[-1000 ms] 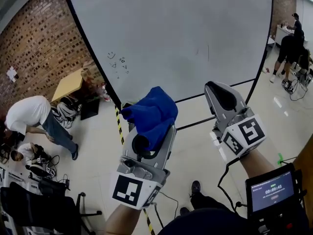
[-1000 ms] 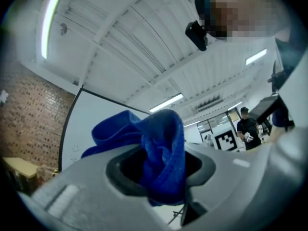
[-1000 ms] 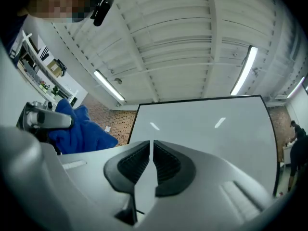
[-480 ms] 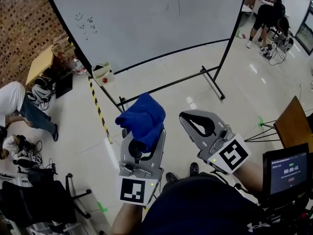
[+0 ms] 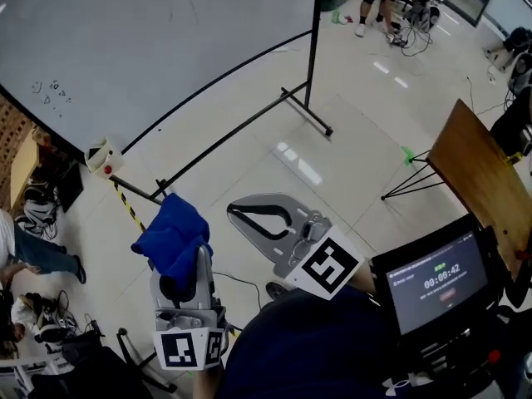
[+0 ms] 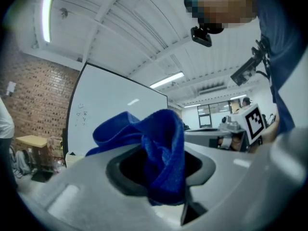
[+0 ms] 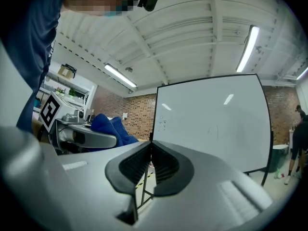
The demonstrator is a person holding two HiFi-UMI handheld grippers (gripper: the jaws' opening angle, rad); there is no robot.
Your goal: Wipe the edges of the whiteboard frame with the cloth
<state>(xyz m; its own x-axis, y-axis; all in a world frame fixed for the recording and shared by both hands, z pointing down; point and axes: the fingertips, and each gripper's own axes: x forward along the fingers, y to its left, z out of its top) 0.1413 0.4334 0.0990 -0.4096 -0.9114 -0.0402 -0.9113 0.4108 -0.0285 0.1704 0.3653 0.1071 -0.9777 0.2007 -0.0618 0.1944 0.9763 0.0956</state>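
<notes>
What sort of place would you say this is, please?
Probably a shared lab or workshop: a standing whiteboard, a brick wall, strip lights overhead and people working nearby.

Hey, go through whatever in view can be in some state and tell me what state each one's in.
left tongs, shut on the blue cloth.
right tongs, shut, nothing between them.
blue cloth, bunched up, clamped, clear of the whiteboard.
whiteboard, upright, a few small marks on it.
screen, lit.
</notes>
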